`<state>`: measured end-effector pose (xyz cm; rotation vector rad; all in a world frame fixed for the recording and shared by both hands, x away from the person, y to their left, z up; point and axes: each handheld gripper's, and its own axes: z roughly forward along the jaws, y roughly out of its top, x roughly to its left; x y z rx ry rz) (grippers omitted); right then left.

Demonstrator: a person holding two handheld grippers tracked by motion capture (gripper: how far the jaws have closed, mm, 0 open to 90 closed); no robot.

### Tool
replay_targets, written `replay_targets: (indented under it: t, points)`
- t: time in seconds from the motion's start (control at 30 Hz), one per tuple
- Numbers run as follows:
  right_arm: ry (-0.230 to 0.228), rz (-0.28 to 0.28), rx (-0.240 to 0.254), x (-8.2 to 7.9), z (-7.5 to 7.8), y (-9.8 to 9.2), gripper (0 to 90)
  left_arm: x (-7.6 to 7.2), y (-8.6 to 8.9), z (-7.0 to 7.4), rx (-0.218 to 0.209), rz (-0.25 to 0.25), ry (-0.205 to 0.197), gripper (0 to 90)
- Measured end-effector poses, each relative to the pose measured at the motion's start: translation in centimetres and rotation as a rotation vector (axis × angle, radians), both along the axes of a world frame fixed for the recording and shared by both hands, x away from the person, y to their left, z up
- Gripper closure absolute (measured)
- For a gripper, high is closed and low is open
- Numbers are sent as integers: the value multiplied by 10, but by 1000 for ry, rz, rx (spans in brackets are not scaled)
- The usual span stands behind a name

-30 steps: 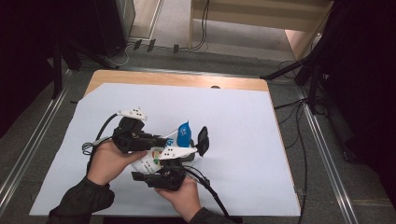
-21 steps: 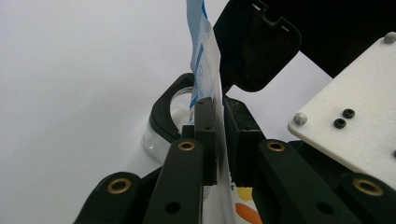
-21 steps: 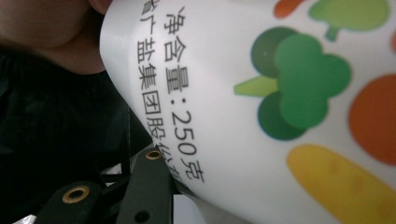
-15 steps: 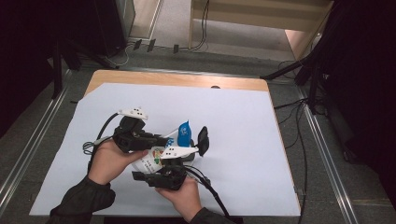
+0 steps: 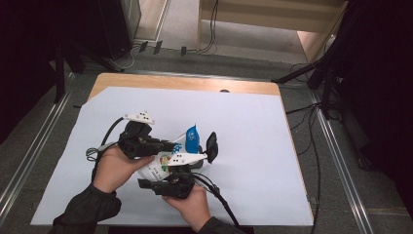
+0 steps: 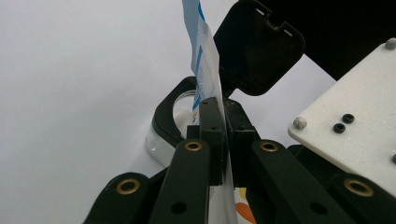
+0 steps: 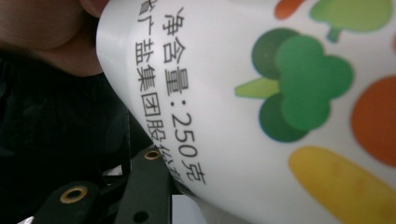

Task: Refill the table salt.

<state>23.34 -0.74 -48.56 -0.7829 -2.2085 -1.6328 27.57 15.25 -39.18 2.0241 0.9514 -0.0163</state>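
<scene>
Pouch: in the high view you held the salt pouch (image 5: 170, 158) over the desk (image 5: 253, 126), its long axis running from your hands up toward the open jar (image 5: 197, 158).
Left gripper (image 5: 168, 145): nearer the blue top corner (image 5: 193, 136); in the left gripper view your jaws had just closed flat on that thin edge (image 6: 205, 70), which rose straight ahead of them, the jar's mouth (image 6: 180, 105) and raised black lid (image 6: 257, 46) just beyond.
Right gripper (image 5: 170, 181): nearer the bottom; in the right gripper view the printed face (image 7: 261, 93) lay against your jaws, part spread around the pouch's body.
</scene>
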Motion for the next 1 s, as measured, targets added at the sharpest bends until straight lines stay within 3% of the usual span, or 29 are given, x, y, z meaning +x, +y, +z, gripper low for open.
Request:
replay_targets:
  t: [0.17, 0.63, 1.0]
  points:
    - [6, -2, -2, 0, -1, 1, 641, 1, 0, -1, 0, 10, 7, 895]
    - [9, -9, 1, 0, 1, -1, 679, 1, 1, 0, -12, 0, -1, 880]
    - [12, -9, -11, 1, 1, 0, 678, 1, -1, -1, 4, 11, -1, 877]
